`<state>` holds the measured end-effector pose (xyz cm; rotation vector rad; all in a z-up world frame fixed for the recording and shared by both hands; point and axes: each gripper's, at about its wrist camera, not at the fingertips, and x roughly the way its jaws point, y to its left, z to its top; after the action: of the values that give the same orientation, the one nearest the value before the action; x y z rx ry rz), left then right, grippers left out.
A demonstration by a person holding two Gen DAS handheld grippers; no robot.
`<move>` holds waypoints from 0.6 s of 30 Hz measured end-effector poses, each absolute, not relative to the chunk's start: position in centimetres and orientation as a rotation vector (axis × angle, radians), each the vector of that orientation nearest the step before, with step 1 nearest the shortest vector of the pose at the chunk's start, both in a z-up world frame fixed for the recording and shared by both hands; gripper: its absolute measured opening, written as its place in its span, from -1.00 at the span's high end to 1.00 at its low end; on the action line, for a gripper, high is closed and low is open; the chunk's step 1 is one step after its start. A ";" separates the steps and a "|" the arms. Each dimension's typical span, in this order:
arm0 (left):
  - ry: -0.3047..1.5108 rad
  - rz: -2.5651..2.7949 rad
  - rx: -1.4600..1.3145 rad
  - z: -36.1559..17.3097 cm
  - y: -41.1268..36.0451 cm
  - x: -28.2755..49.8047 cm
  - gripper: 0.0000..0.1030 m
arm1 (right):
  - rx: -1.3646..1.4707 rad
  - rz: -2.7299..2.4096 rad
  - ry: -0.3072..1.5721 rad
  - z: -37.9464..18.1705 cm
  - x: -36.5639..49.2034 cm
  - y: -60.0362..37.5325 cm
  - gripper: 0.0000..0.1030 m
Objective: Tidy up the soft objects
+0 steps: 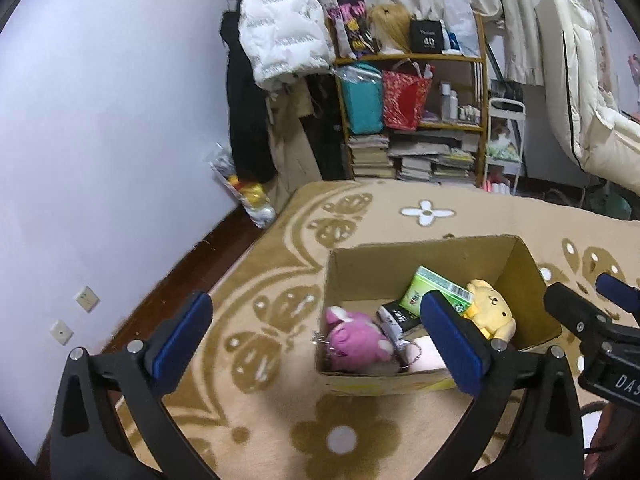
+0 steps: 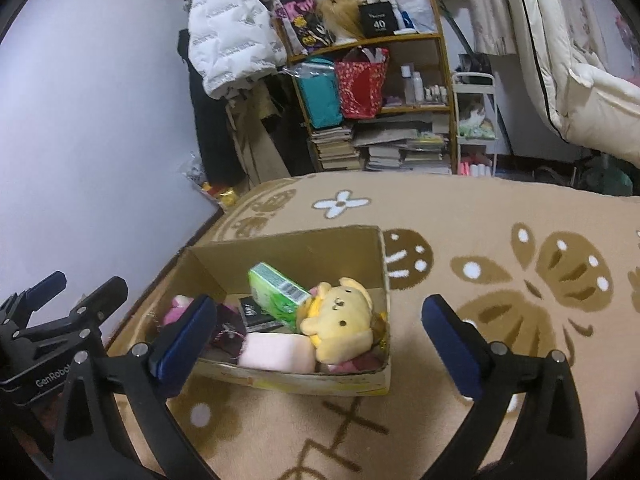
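Judging by the cardboard box (image 2: pixel 372 380), you are nearing the end: yellow plush (image 2: pixel 340 320), pink plush (image 1: pixel 352 340) and green packet (image 2: pixel 276 288) are lying inside, while both tongs, left (image 1: pixel 316 336) and right (image 2: pixel 320 340), are gaping wide and empty above the patterned rug (image 2: pixel 500 208).

Matt brown cardboard box (image 2: pixel 320 252) sits on a fuzzy woven carpet (image 2: pixel 480 216). The yellow dog plush (image 2: pixel 340 320) looks fleecy, the green pack (image 2: pixel 276 292) glossy, the pink plush (image 1: pixel 356 340) soft-piled.
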<state>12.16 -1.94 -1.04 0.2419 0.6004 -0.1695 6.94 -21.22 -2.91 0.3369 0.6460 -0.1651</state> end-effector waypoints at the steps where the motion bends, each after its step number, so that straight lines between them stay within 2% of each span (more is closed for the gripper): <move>1: 0.597 -0.174 0.241 -0.7 -1.8 11.9 -0.99 | 0.337 -0.162 0.641 -2.7 6.8 -21.2 -1.00; 18: 0.563 -0.215 0.260 1.8 -0.8 6.6 -0.99 | 0.271 -0.142 0.555 0.5 1.7 -19.4 -1.00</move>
<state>6.58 -0.78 1.78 0.2598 0.5632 -0.2150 1.69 -19.37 0.52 0.2710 0.5546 -0.1425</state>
